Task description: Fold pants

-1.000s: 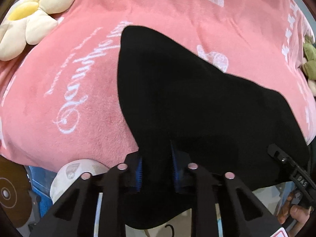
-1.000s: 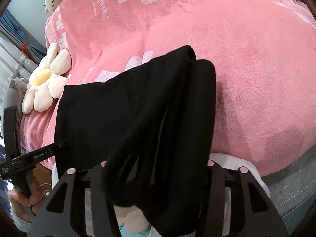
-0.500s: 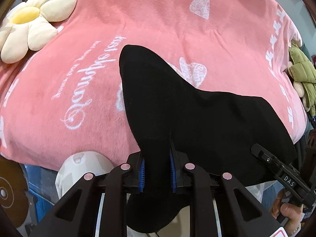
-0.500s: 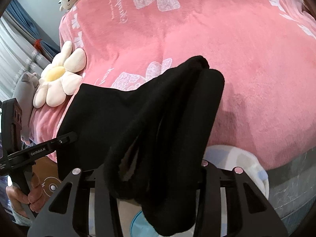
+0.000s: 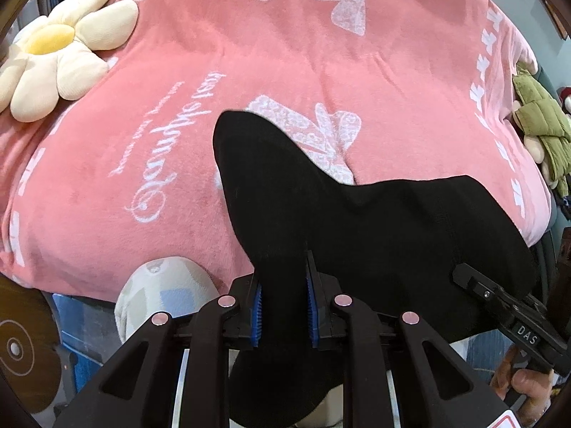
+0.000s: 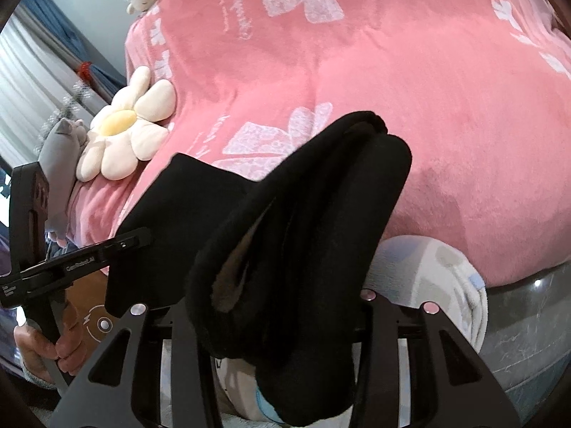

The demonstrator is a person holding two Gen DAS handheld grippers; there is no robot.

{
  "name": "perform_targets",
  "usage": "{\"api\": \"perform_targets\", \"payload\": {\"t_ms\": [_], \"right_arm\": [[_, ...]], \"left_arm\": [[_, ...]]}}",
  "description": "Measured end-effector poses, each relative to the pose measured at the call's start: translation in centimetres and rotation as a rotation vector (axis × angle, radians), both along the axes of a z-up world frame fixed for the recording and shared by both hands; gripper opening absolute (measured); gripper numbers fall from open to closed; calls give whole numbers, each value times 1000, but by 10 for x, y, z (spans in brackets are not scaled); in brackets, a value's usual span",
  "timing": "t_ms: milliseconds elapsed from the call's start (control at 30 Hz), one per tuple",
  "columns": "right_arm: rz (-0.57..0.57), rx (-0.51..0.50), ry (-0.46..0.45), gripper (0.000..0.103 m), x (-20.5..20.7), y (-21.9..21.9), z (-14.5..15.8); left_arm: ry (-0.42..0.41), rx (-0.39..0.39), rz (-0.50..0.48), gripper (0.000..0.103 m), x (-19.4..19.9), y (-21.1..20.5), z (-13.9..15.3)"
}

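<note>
Closest to me, my left gripper [image 5: 283,306] is clamped on a bunched bit of the black pants [image 5: 374,228], blue pads [image 5: 257,308] squeezing the fabric. My right gripper [image 6: 282,306] is buried in thick folds of the pants [image 6: 303,235], gripping them. The pants drape over the near edge of the pink blanket [image 5: 249,64]. Further back on the blanket sits a flower cushion [image 5: 57,46].
</note>
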State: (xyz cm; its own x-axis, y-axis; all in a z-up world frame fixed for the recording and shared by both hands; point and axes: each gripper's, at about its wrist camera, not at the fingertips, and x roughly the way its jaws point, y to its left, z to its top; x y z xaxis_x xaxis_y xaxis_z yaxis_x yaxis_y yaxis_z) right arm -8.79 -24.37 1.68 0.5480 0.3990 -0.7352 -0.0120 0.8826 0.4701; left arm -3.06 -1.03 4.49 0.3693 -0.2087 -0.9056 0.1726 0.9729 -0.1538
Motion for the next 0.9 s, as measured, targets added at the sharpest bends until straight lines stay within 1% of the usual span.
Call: {"api": "perform_targets", "payload": {"t_ms": [200, 467, 700, 900], "right_arm": [[13, 9, -44, 39, 0, 8, 19], [9, 16, -123, 39, 6, 13, 45], [7, 4, -213, 39, 25, 11, 77], [9, -17, -330, 39, 57, 11, 119]], "left_arm": [[-51, -8, -5, 16, -6, 1, 22], [-117, -18, 2, 16, 0, 7, 50], [-193, -32, -3, 16, 17, 9, 80], [-288, -51, 1, 16, 42, 10, 113]]}}
